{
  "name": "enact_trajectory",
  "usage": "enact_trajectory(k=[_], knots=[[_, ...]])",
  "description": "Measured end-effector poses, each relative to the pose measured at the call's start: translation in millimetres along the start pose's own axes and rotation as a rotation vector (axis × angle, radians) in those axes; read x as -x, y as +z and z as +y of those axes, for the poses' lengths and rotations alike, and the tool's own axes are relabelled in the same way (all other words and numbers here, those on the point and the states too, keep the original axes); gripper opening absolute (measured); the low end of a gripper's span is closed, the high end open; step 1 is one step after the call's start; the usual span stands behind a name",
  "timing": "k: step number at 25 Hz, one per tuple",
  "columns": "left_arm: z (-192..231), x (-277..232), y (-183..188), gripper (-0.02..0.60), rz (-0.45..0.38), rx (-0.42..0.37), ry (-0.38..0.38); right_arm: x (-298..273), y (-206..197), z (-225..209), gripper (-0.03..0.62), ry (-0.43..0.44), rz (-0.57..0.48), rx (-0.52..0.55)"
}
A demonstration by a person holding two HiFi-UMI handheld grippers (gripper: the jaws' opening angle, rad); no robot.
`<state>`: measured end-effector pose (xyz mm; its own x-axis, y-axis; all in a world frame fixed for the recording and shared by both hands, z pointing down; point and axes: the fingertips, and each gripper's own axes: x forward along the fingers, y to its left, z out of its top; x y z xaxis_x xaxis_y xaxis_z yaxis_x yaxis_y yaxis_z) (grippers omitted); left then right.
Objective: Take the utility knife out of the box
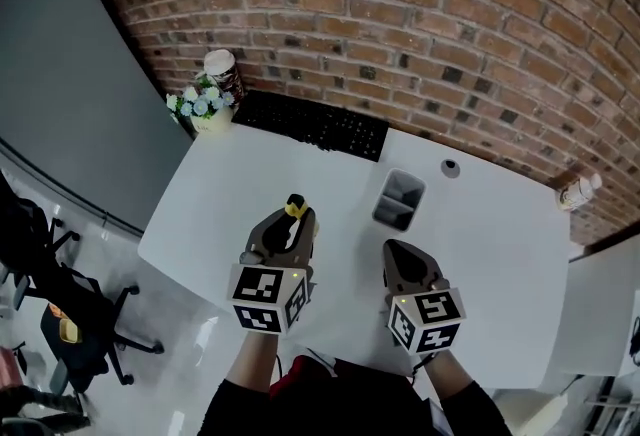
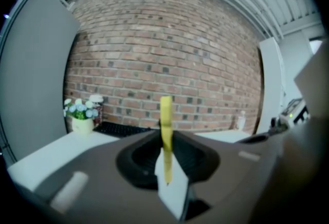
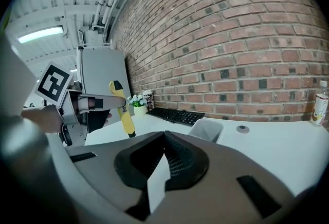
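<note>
My left gripper is shut on a yellow utility knife with black ends, held above the white table. In the left gripper view the knife stands upright between the jaws of the left gripper. The grey open box stands on the table ahead and to the right of the knife, apart from it. My right gripper hovers just in front of the box with its jaws together and nothing in them. The right gripper view shows the knife at the left and the box past the right gripper.
A black keyboard lies along the brick wall. A flower pot and a jar stand at the table's far left corner. A small round disc and a bottle are at the far right. Office chairs stand on the floor at left.
</note>
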<state>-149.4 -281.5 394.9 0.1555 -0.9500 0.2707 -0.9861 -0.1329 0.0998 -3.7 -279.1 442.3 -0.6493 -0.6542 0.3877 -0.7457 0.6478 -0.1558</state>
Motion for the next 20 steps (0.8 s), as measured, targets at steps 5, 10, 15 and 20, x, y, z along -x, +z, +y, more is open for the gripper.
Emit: enact_trajectory(k=[5,10,15,20], knots=[[19.4,25.1,-4.9,0.071,-0.001,0.012,0.033,-2.2,0.5,26.1,0.008,0.028,0.002,0.021],[38.2,49.2,-8.3,0.071,-0.005,0.020,0.062,-5.0,1.9,53.2,0.008,0.057,0.002,0.041],[53.3,72.0,-14.8,0.071,0.001,0.024,0.083,-7.0,-0.2,77.5,0.008,0.078,0.005,0.055],[66.3,92.8,-20.9,0.071,0.000,0.028,0.098,-5.2,-2.7,100.4,0.008,0.094,0.003,0.073]])
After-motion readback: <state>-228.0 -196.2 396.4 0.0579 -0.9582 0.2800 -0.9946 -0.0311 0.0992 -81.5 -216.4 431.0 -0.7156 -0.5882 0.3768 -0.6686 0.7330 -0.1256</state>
